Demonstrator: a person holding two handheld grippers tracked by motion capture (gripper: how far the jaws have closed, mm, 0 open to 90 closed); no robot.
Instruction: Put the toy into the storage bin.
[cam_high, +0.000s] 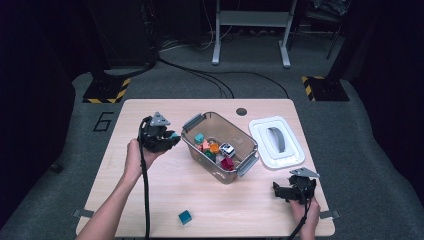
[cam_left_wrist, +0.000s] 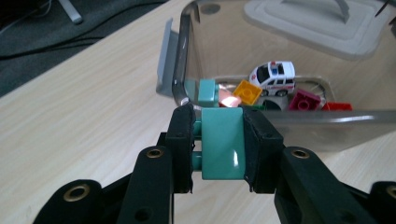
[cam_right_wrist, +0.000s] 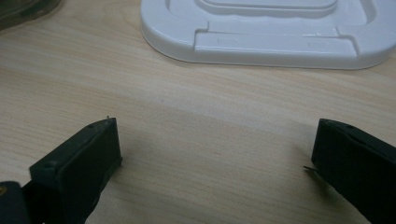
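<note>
- Gripping a teal brick (cam_left_wrist: 222, 142), the left tool (cam_high: 167, 137) hangs just outside the clear bin (cam_high: 248, 145); the bin's open top lies straight ahead.
- Right tool (cam_right_wrist: 215, 154) gapes empty over the tabletop (cam_high: 150, 200).

The table (cam_high: 150, 200) looked like pale wood with fine grain. The see-through bin (cam_left_wrist: 280, 42) was shiny smooth plastic, and so was the teal block (cam_left_wrist: 223, 142). The white lid (cam_right_wrist: 261, 32) looked smooth and a little glossy
</note>
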